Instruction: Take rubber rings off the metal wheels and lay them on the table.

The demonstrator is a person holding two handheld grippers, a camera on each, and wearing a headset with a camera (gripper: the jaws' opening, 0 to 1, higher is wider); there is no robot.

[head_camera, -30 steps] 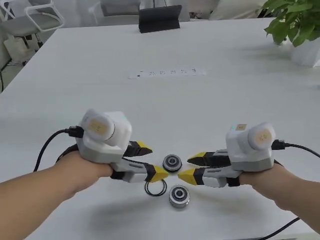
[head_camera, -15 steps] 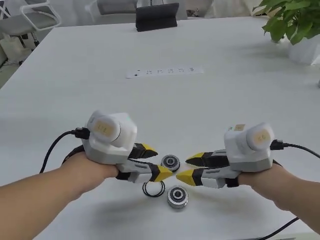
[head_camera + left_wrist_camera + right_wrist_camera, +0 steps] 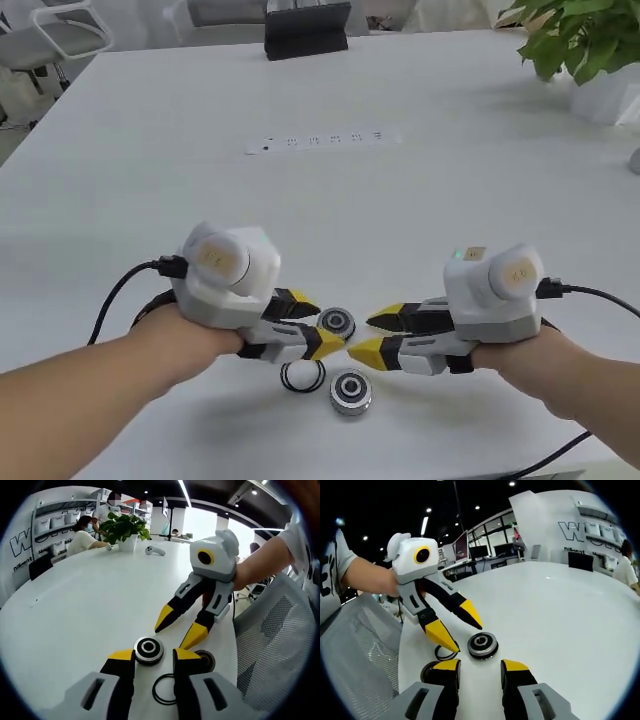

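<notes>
Table (image 3: 450, 180): white, large; a power strip (image 3: 320, 140) lies well beyond the work area and a potted plant (image 3: 572, 38) stands at the far right corner.

Left gripper (image 3: 320, 325): held low over the near edge of the table and pointing inward. Jaws stand parted at a moderate width and grasp nothing. In the left gripper view its yellow tips (image 3: 154, 655) flank the far wheel (image 3: 148, 649), which sits just ahead of and between them; contact cannot be confirmed.

Right gripper (image 3: 364, 335): faces the left one across the same wheel (image 3: 336, 322), tips near but apart from it. Jaws parted, nothing grasped. The right gripper view shows this wheel (image 3: 482, 645) just ahead of its own tips (image 3: 480, 666).

Far wheel: flat on the table, with a dark outer band.

Near wheel (image 3: 350, 391): flat on the table, closer to the person, with a silver rim showing.

Rubber ring (image 3: 303, 376): one loose black ring lies flat on the table just left of the near wheel, beneath the left gripper's lower jaw.
</notes>
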